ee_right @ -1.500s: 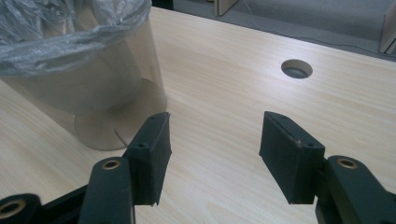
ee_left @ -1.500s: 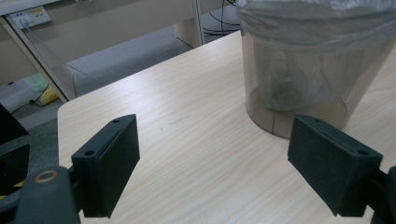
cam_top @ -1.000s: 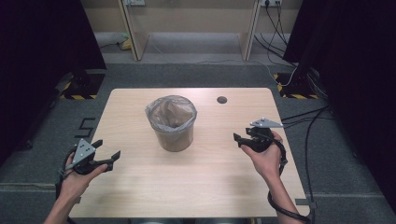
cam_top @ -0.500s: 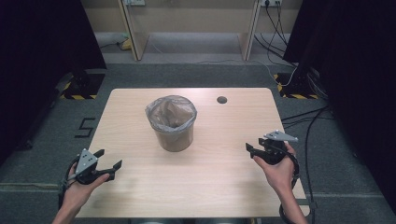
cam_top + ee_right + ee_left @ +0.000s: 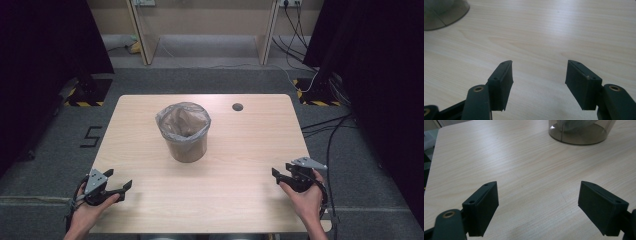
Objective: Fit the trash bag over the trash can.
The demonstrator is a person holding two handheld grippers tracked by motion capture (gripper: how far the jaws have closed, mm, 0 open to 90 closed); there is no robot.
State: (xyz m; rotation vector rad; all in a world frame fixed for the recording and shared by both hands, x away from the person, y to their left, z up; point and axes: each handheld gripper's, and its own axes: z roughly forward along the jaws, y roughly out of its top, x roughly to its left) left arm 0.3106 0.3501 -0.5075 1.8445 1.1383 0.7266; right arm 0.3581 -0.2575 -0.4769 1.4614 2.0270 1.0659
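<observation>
A small round bin (image 5: 184,132) lined with a clear plastic bag stands upright in the middle of the wooden table (image 5: 240,200). My left gripper (image 5: 119,179) hovers low over the near left corner, open, with bare wood between its jaws (image 5: 539,197); the bin's base (image 5: 579,135) lies ahead of it. My right gripper (image 5: 281,169) is near the front right edge, open with nothing between its jaws (image 5: 539,72), which have just been opening wider. The bin's foot (image 5: 444,12) sits far off to its upper left.
A dark round cable hole (image 5: 237,106) marks the table's far right part. Cables (image 5: 325,125) trail over the grey floor to the right. A "5" (image 5: 91,136) is marked on the floor left of the table. Dark curtains flank both sides.
Both hands have drawn back toward the near edge of the table and sunk lower. The right one also shifted outward to the right, away from the bin.
</observation>
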